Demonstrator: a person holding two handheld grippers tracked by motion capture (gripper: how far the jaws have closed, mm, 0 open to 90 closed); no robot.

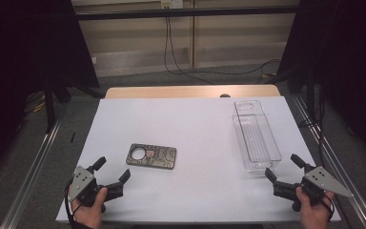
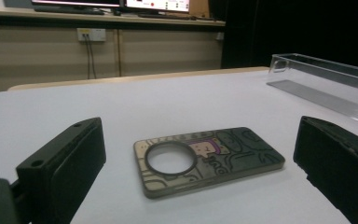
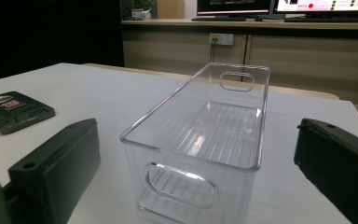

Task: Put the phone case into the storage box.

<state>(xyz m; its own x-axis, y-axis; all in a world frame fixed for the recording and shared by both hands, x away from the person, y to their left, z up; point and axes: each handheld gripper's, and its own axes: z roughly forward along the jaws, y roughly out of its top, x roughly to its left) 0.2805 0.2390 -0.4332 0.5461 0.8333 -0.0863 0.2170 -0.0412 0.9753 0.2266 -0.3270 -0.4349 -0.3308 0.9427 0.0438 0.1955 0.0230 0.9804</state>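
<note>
Surface: white sheet (image 1: 190,124) over a wooden counter (image 1: 190,90), whose bare wood shows along the far edge. Room: grey carpeted floor (image 1: 138,78), black curtains (image 1: 24,43) at both sides, beige wall panels (image 1: 138,28) with a socket (image 2: 89,34) and hanging black cables (image 1: 169,43); monitors (image 3: 279,7) on a rear shelf, cut off at the top.

Item 1: phone case (image 1: 151,156), dark with cartoon line drawing and a round camera opening, lying flat near the front left of the sheet. Its lettering is too small to read.

Item 2: clear plastic bin (image 1: 256,136), oblong, handle slots at both ends, standing at the right, well apart from the case.

Item 3: left tool (image 1: 113,169), jaws spread wide, nothing between them, just short of the case.

Item 4: right tool (image 1: 283,166), jaws likewise spread, just before the bin's near end.
</note>
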